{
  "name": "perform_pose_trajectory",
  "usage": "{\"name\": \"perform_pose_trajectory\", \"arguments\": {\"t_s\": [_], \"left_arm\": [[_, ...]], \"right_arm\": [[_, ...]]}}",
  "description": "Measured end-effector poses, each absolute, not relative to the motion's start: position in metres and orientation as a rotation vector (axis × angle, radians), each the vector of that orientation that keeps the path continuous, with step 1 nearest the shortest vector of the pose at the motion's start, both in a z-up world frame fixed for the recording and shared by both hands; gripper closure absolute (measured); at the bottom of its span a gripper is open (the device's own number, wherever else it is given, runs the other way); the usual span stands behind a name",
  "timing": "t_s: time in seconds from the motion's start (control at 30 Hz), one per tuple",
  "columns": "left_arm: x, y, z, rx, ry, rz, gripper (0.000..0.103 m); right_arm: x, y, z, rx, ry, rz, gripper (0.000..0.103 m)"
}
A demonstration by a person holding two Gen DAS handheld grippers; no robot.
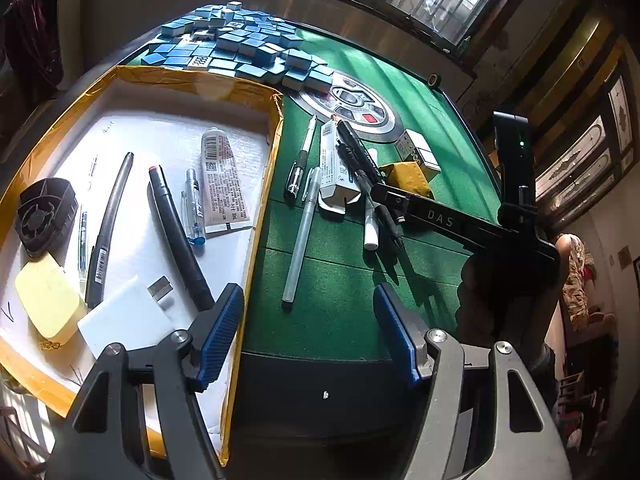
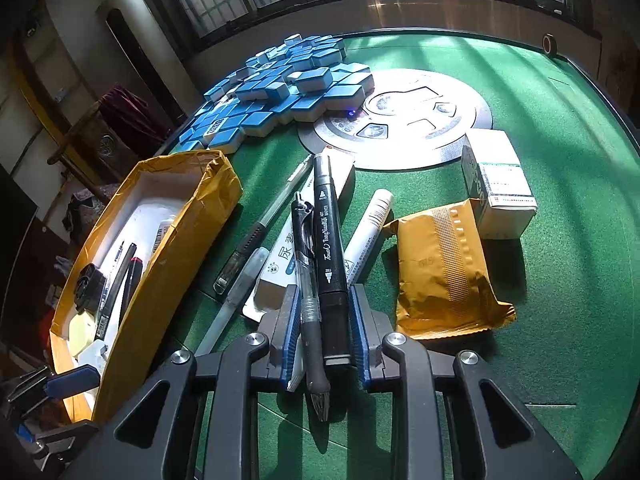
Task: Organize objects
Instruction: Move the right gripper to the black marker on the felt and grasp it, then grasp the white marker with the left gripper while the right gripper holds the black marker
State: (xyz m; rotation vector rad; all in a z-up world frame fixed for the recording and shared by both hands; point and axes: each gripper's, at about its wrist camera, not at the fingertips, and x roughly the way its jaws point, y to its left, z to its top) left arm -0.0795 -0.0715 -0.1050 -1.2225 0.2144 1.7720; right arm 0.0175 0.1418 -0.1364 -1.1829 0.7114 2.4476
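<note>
jaws of the right gripper (image 2: 325, 336) clench a black marker (image 2: 330, 248) and gel pen (image 2: 308, 280); left gripper (image 1: 310, 332) gapes; next, lift into the box (image 2: 172, 216).

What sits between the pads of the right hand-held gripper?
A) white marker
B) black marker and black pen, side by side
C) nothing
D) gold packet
B: the black marker and black pen lie between the right hand-held gripper's blue pads.

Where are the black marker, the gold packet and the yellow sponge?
black marker (image 2: 329, 240): right wrist view, on its printed barrel.
gold packet (image 2: 444, 276): right wrist view, middle of its wrapper.
yellow sponge (image 1: 48, 296): left wrist view, its top face.
</note>
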Motion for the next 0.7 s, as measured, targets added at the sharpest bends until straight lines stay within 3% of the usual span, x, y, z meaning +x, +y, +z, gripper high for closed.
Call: {"name": "perform_pose_trajectory", "arguments": {"t_s": [0.1,0.7], "left_arm": [[-0.081,-0.071,-0.106,-1.228,0.21,1.768,0.036],[-0.065,-0.049,-0.099,-1.197,0.276,1.771,0.036]], "right_arm": [[0.028,0.131,-0.136,-1.167,0.771,2.462,0.089],[0.095,0.097,-0.152,-1.159,0.853,2.369,0.089]]}}
